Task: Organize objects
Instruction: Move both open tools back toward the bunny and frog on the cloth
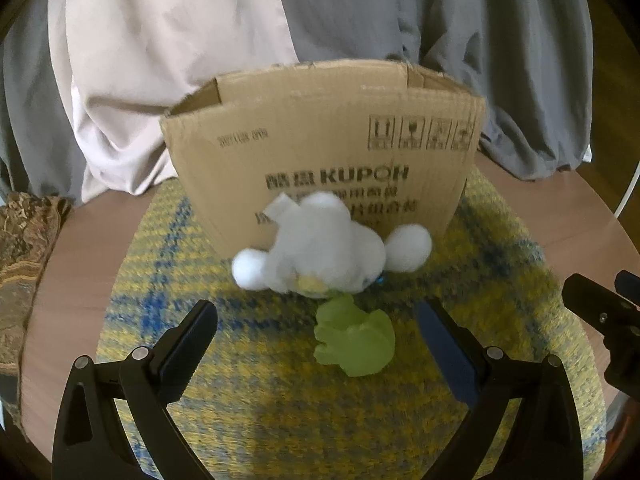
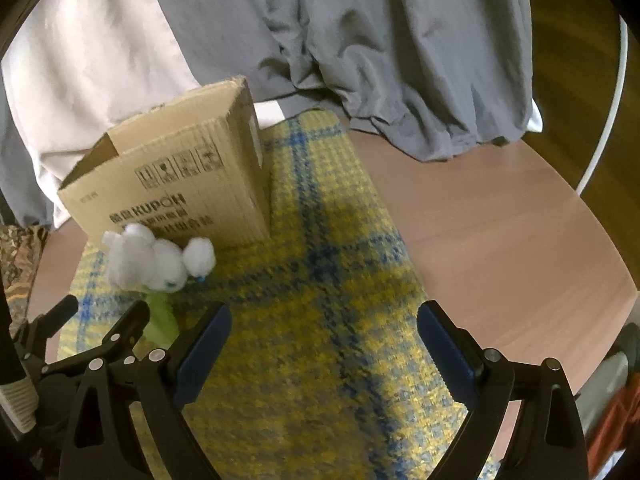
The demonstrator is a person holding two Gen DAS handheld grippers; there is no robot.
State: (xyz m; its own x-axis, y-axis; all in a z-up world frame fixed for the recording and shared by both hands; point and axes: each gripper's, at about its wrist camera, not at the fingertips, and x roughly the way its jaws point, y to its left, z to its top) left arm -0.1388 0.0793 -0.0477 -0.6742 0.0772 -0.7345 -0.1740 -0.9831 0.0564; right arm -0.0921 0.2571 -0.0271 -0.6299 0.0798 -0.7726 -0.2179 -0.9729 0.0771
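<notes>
An open cardboard box (image 1: 324, 152) stands on a yellow and blue plaid mat (image 1: 260, 400). A white plush toy (image 1: 320, 252) lies against the box's front. A small green toy (image 1: 354, 340) lies just in front of the plush. My left gripper (image 1: 316, 320) is open and empty, with the green toy between its fingers' line and slightly ahead. In the right wrist view the box (image 2: 176, 184), plush (image 2: 156, 260) and green toy (image 2: 162, 316) sit at the left. My right gripper (image 2: 324, 324) is open and empty over the mat (image 2: 320, 320), right of the toys.
The mat lies on a round brown table (image 2: 500, 232). White and grey cloth (image 1: 200, 60) hangs behind the box. A patterned fabric (image 1: 20, 260) lies at the table's left edge. The right gripper (image 1: 600, 320) shows at the right edge of the left wrist view.
</notes>
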